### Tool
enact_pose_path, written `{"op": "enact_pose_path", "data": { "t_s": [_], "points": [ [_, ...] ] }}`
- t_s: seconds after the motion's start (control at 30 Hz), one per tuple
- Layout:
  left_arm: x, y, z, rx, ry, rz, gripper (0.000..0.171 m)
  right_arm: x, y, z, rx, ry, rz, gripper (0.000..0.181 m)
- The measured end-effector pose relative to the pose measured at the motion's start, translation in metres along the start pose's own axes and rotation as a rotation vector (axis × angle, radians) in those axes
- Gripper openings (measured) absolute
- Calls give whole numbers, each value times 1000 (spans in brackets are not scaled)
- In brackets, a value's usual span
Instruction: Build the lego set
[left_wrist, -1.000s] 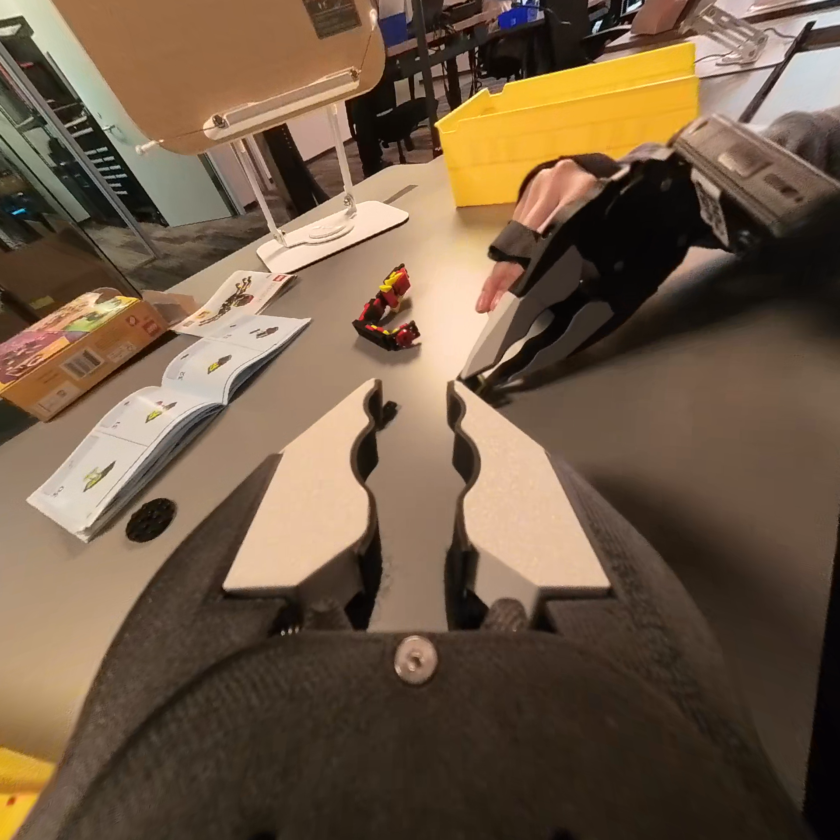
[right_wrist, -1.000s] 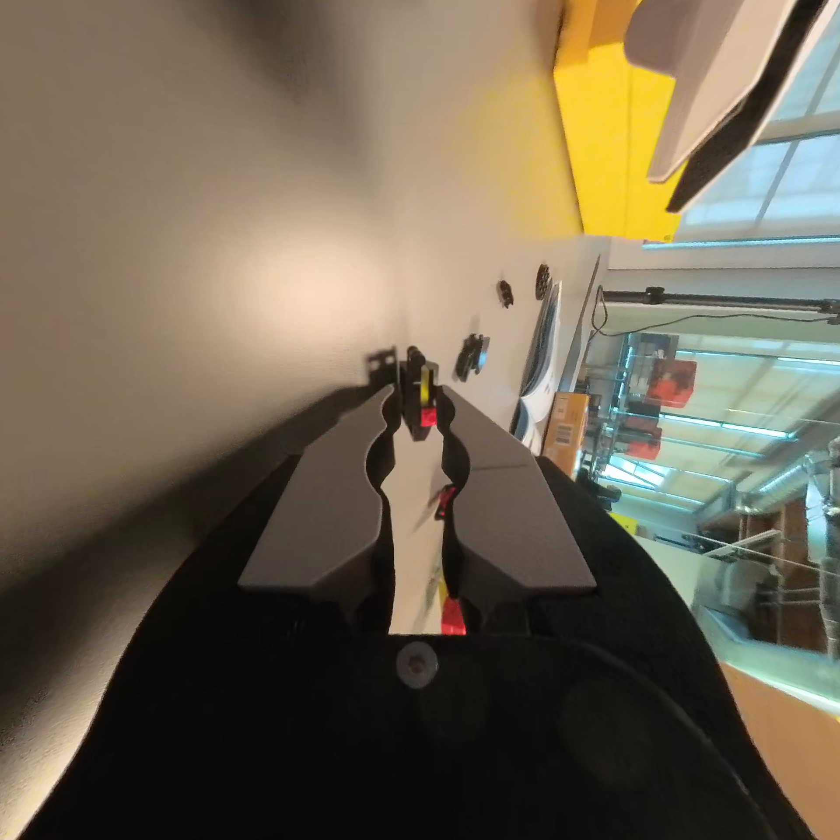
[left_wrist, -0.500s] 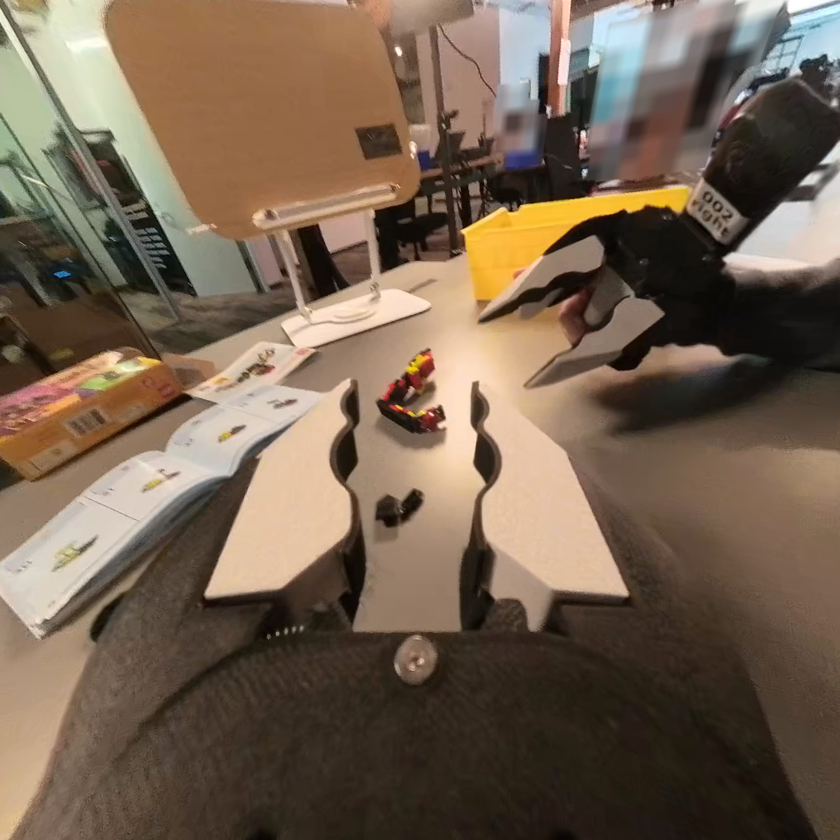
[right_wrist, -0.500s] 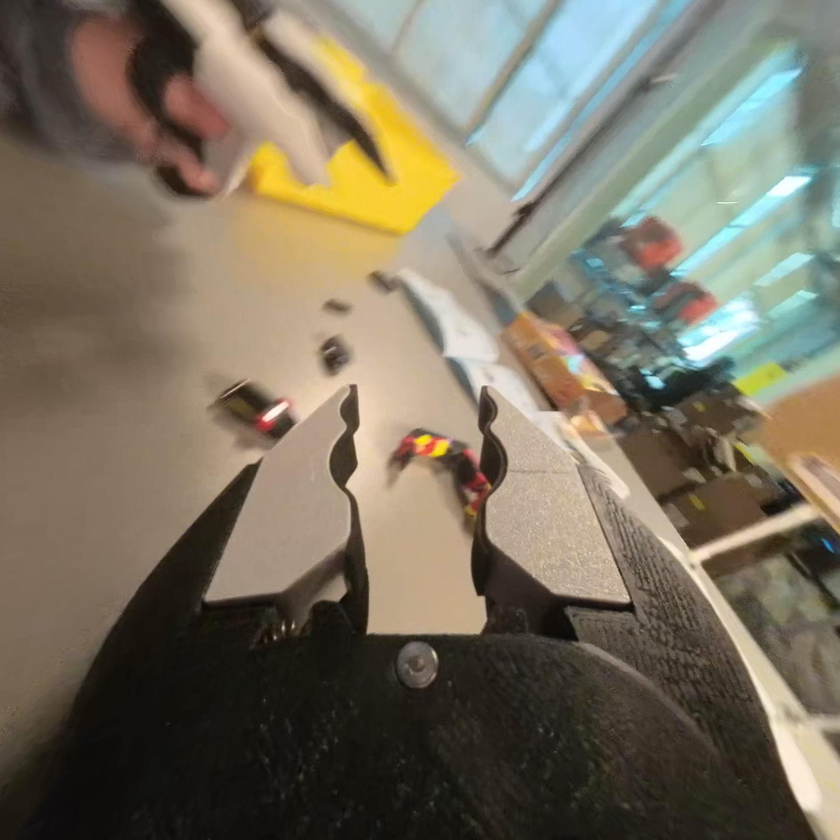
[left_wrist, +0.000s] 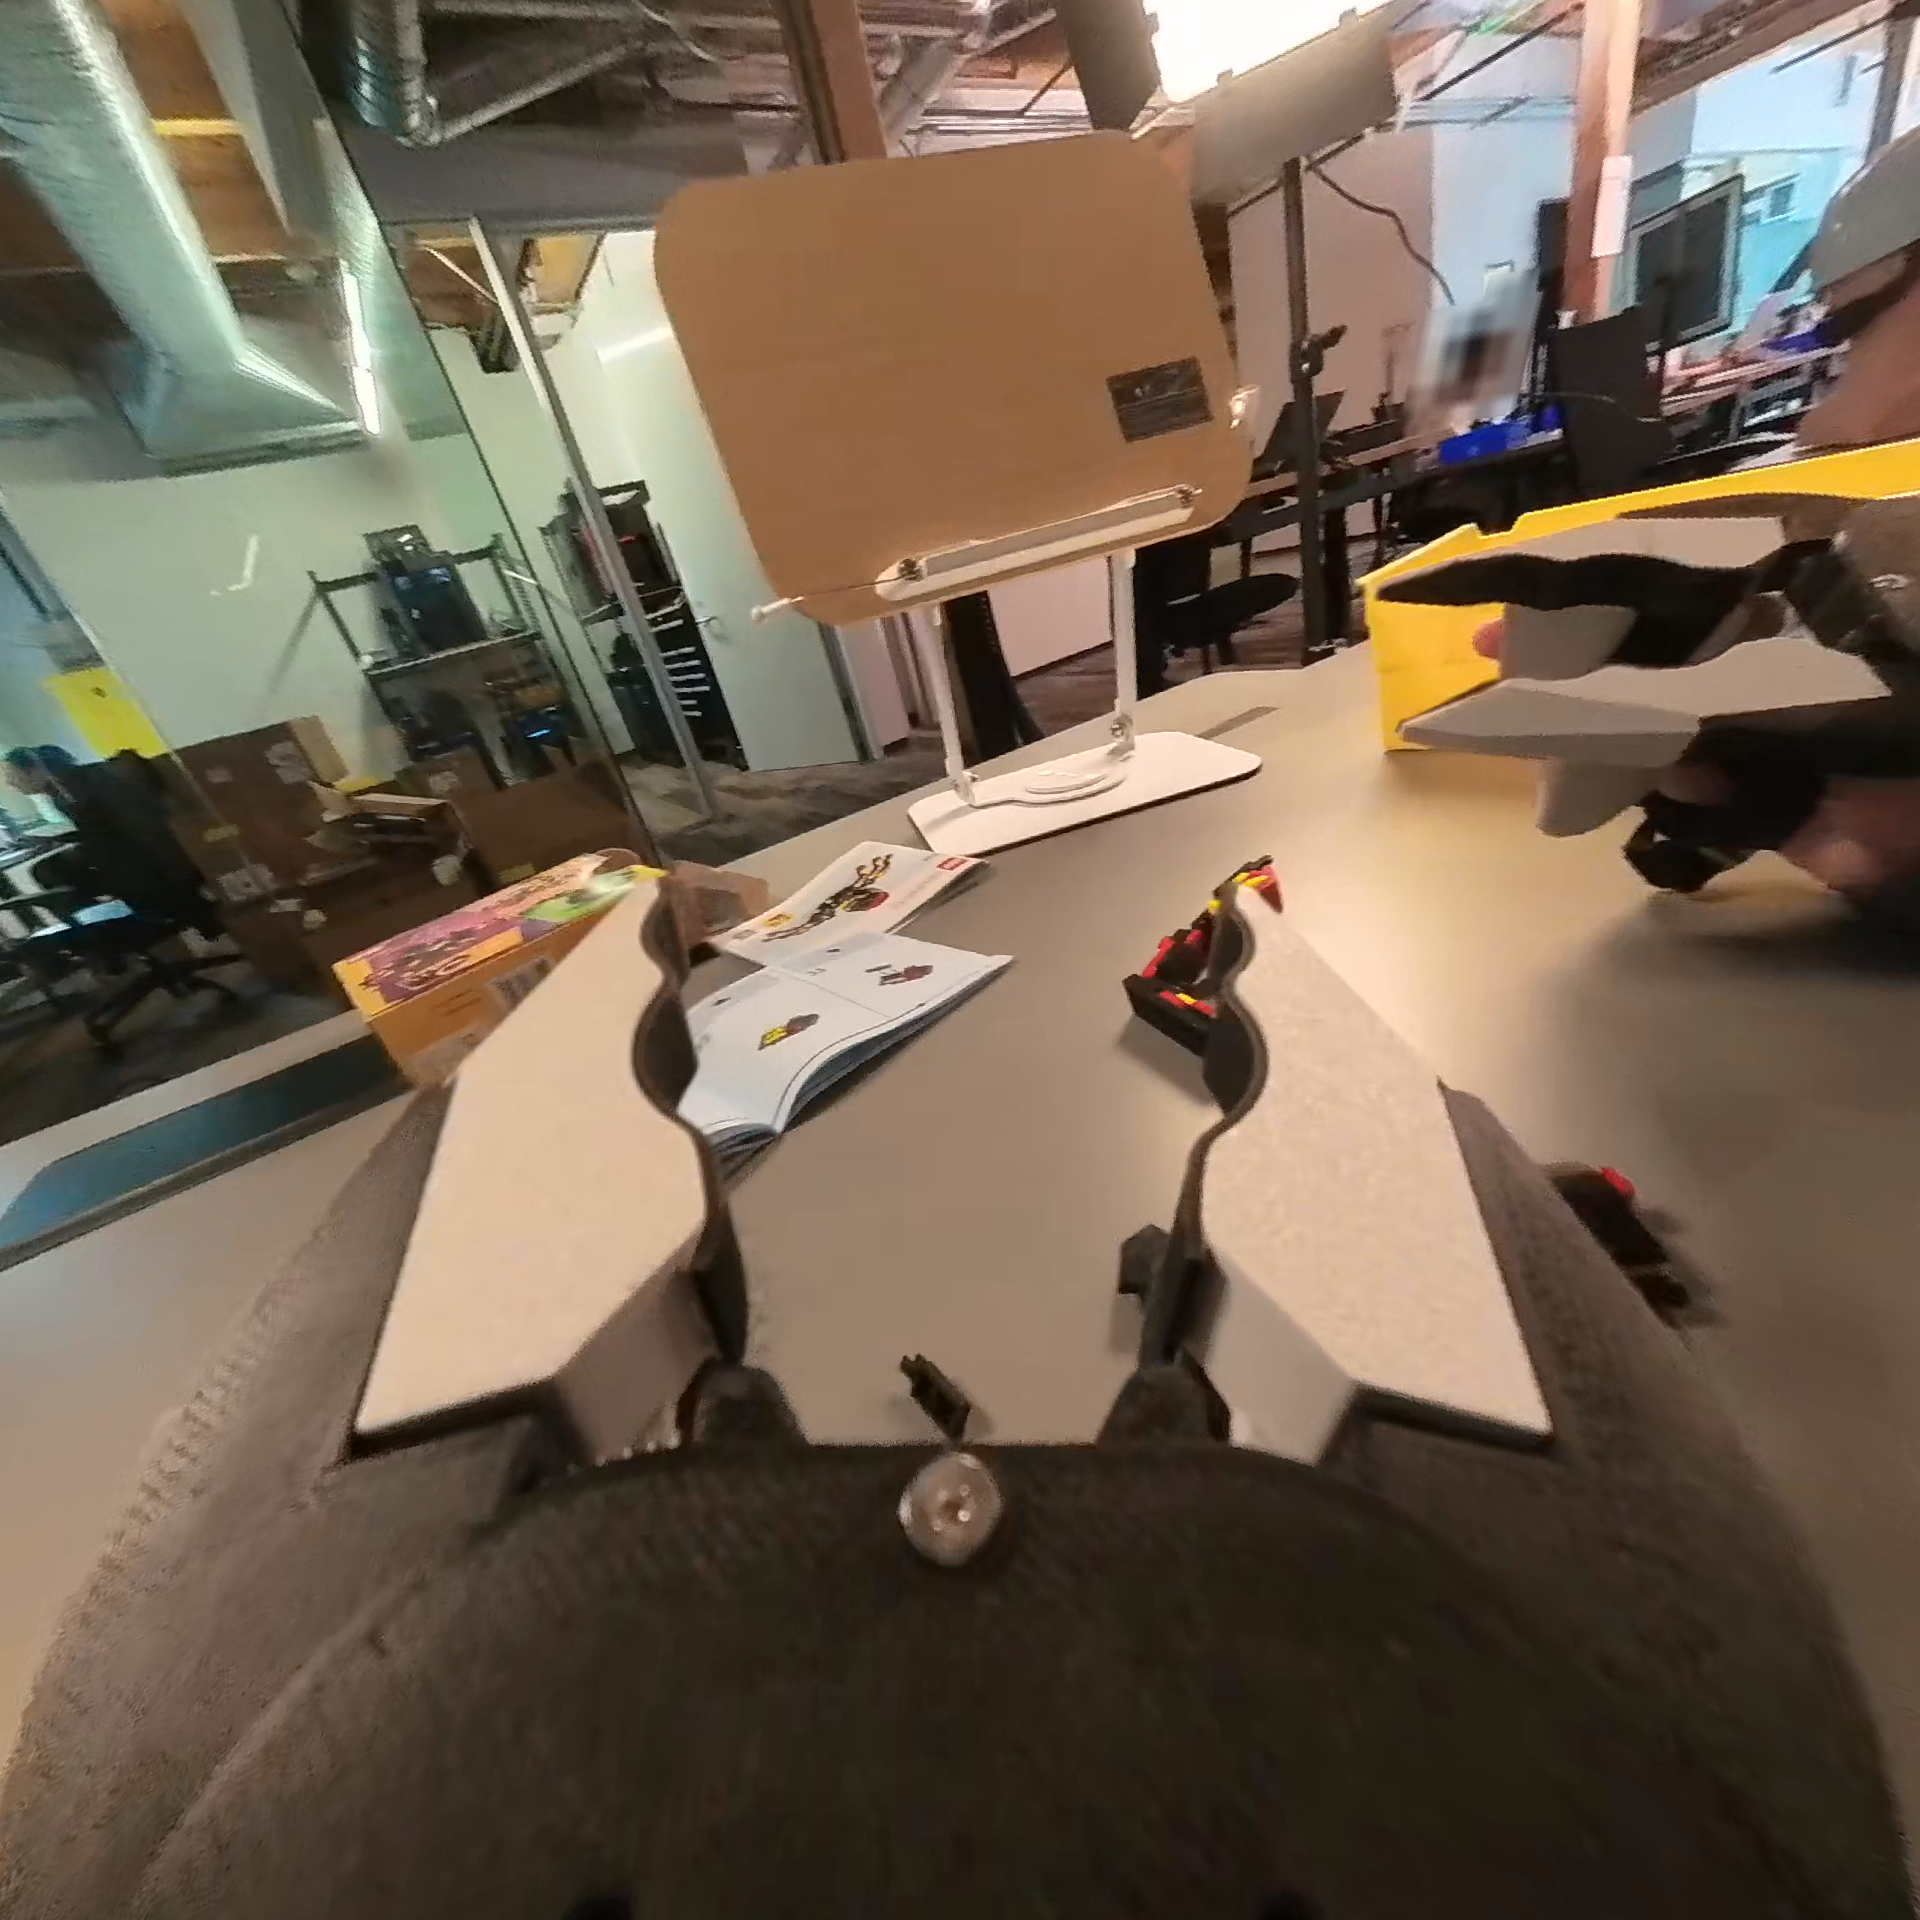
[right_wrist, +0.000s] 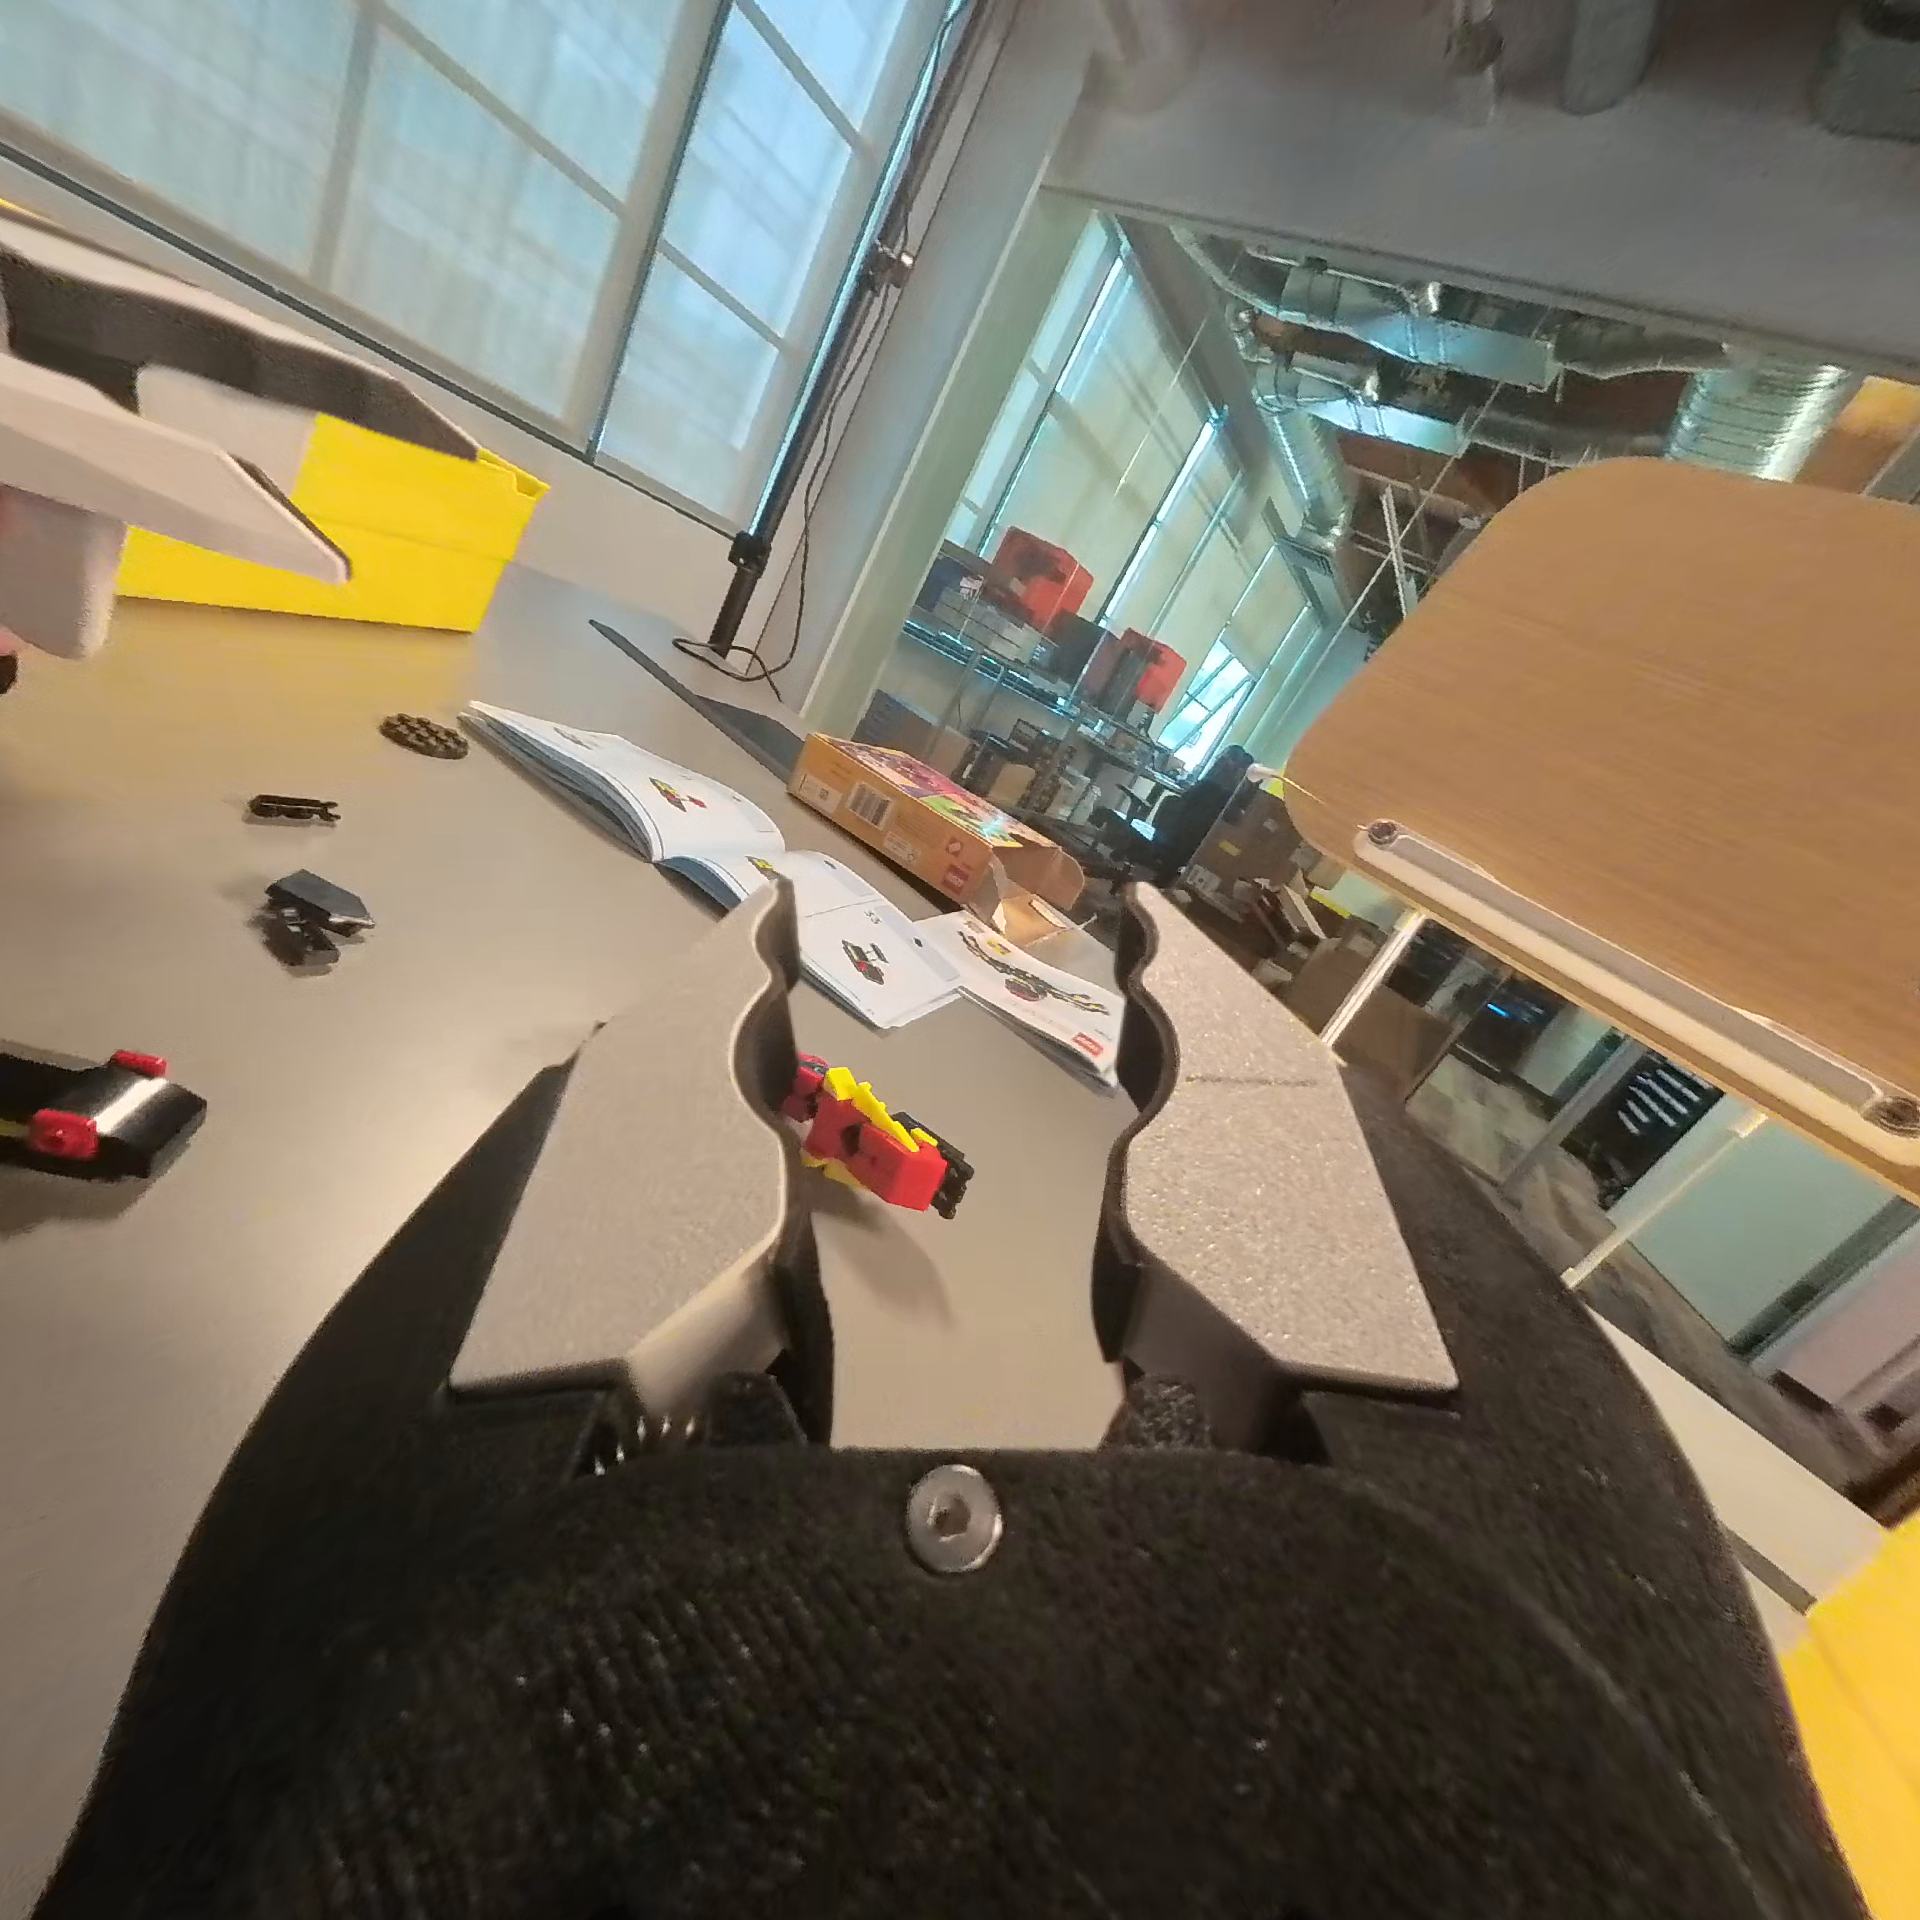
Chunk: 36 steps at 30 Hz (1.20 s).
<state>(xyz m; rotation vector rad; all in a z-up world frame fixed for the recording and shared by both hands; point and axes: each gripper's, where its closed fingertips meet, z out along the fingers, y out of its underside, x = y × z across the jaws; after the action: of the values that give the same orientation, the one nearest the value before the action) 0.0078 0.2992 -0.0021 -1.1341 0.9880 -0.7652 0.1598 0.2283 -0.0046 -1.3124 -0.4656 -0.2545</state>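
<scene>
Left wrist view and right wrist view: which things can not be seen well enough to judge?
- Red, black and yellow brick assembly: left wrist view, partly behind the left tongs' grey finger.
- Black-and-red brick piece: right wrist view, cut off by the left edge.
- Open blue-white instruction booklet: pages too small in both views.
- Yellow plastic bin: inside hidden by its wall.

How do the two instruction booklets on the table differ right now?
The near booklet lies open, showing pale blue pages with small build pictures; the far booklet lies shut, showing a white cover with one large model picture. The open one looks thick, the shut one thin. Both lie flat on the grey table, edges overlapping.
</scene>
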Motion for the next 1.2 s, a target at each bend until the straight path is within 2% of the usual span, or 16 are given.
{"op": "enact_pose_path", "data": {
  "t_s": [0.2,0.33,0.47,0.63,0.7,0.83,0.93,1.2],
  "points": [
    [-10,9,1,-55,-44,-89,122,8,4,1,-37,71,5,70],
    [-20,11,-1,-51,-75,-163,142,25,5,-5,-70,199,18,78],
    [-28,13,-2,-58,-140,-155,156,42,9,-16,-122,335,51,88],
    [-36,24,-6,-187,-280,-16,157,48,28,-22,-277,419,116,101],
    [-35,24,-9,-222,-323,-25,157,46,30,-22,-317,421,111,100],
    [-23,-1,-8,-98,-304,-43,157,41,18,-21,-298,423,84,100],
    [-22,-19,-14,-4,-346,-42,156,34,15,-21,-296,414,88,100],
    [-20,-23,-26,1,-458,-72,157,19,3,-19,-279,399,86,100]
  ]
}}
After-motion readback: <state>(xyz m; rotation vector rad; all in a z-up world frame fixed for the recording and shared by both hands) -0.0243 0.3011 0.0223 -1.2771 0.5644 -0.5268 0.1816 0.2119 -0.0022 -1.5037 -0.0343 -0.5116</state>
